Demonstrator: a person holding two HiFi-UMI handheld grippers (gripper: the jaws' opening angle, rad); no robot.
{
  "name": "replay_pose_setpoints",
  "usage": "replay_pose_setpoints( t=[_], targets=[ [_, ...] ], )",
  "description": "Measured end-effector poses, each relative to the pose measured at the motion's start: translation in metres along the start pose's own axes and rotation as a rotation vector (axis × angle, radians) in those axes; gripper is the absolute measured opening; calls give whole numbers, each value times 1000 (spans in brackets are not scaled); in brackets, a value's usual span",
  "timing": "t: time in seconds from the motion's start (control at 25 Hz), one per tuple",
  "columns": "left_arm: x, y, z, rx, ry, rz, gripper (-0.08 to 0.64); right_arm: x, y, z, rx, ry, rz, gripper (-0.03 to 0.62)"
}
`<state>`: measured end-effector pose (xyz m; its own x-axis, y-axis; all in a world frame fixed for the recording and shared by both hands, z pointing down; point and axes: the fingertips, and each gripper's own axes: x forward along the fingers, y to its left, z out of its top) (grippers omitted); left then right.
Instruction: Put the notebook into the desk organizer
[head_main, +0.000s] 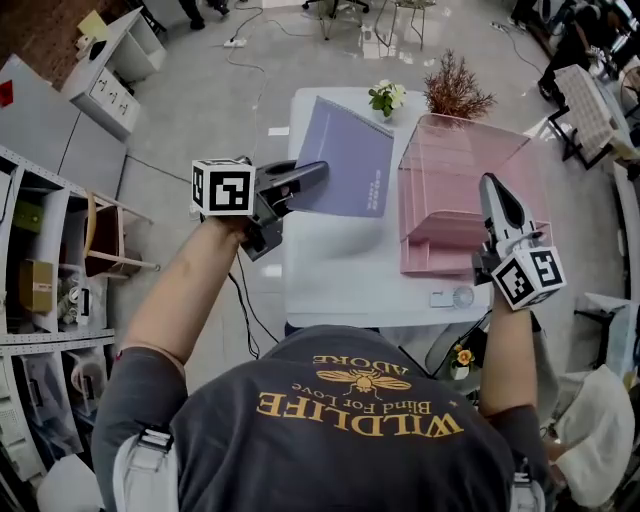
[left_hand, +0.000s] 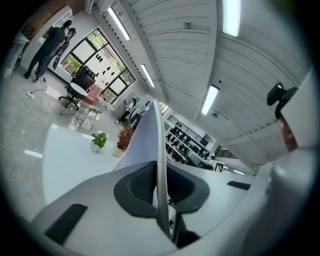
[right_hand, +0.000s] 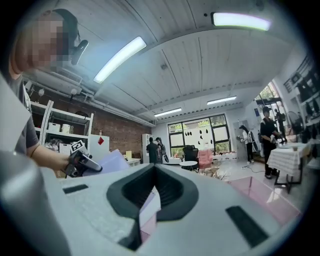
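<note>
A thin lavender notebook (head_main: 345, 160) hangs tilted above the white table (head_main: 340, 270), with my left gripper (head_main: 320, 172) shut on its near left edge. In the left gripper view the notebook (left_hand: 157, 150) stands edge-on between the closed jaws of that gripper (left_hand: 160, 185). The pink see-through desk organizer (head_main: 460, 150) stands on the table's right half. My right gripper (head_main: 492, 185) hovers at the organizer's right side, shut and holding nothing. The right gripper view looks past its jaws (right_hand: 152, 192) to the organizer (right_hand: 270, 192), the left gripper (right_hand: 82, 162) and the notebook (right_hand: 112, 161).
A small pot of white flowers (head_main: 387, 97) and a reddish dried plant (head_main: 455, 90) stand at the table's far edge. A small clear round item (head_main: 462, 296) lies near the front right corner. Shelves (head_main: 40, 270) line the left; people stand far off.
</note>
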<state>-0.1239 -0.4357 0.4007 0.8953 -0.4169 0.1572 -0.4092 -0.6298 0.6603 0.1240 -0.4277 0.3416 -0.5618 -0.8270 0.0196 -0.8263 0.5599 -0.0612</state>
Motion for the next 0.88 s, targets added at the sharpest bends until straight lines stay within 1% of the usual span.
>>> replay_pose_setpoints(
  t=[0.16, 0.32, 0.48, 0.68, 0.76, 0.88],
  targets=[
    [33, -40, 31, 72, 18, -61, 29, -22, -27, 3, 6, -15, -59, 0],
    [67, -81, 59, 144, 16, -121, 29, -51, -51, 7, 10, -35, -114, 0],
    [109, -111, 75, 179, 23, -166, 31, -79, -72, 9, 16, -50, -160, 0],
    [163, -134, 90, 160, 20, -218, 29, -111, -95, 11, 23, -67, -216, 0],
    [184, -144, 94, 131, 12, -250, 31, -120, -100, 12, 22, -69, -234, 0],
    [208, -149, 92, 64, -4, -291, 31, -129, -100, 9, 26, -73, -257, 0]
  ],
)
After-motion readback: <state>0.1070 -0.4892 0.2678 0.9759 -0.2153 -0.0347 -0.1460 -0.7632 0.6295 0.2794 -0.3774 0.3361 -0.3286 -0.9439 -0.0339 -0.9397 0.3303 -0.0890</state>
